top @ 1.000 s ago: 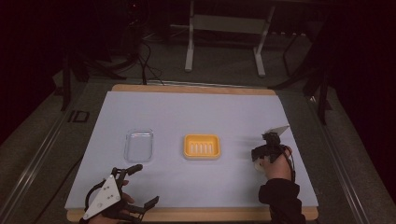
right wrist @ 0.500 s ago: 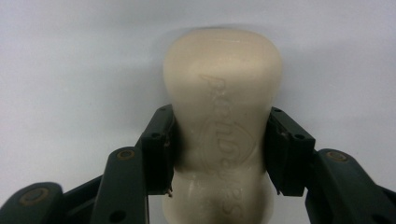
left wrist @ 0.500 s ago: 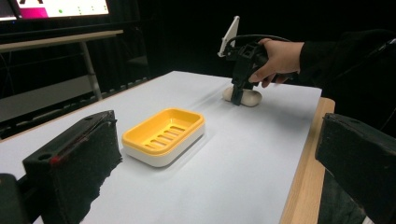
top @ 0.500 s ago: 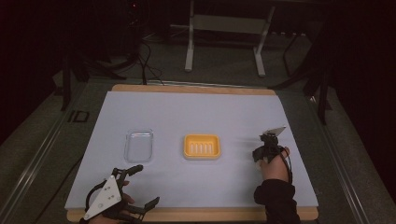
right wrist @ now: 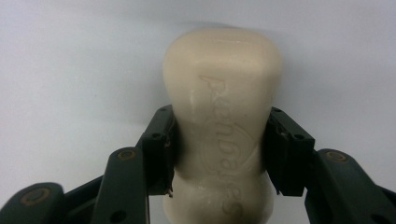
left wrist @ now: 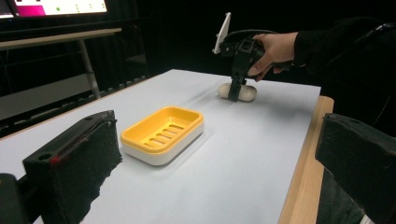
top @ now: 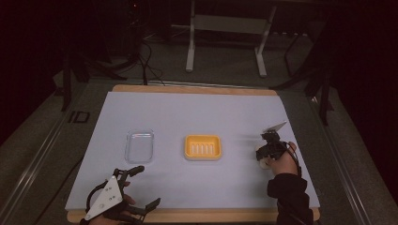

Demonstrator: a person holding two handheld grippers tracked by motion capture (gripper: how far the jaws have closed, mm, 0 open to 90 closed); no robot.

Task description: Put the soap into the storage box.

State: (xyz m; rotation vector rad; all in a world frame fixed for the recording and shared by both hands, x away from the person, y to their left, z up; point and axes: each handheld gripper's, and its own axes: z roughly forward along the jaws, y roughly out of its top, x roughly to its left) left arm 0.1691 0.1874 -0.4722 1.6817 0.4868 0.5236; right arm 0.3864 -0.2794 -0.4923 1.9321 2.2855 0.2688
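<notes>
A cream bar of soap lies on the pale blue mat at the right. My right gripper points down on it, its black pads pressed against both long sides. The left gripper view shows that soap under the right gripper, and the high view shows the right gripper in a hand at the mat's right. A yellow soap dish on a white base sits mid-mat, also seen as the dish close ahead. My left gripper rests open and empty at the near left edge.
A clear plastic tray lies left of the dish. The blue mat covers a wooden table whose edge runs along the near side. Dark floor, cables and a metal stand lie beyond the table.
The right hand has shifted slightly over the soap. The left gripper has kept still.
</notes>
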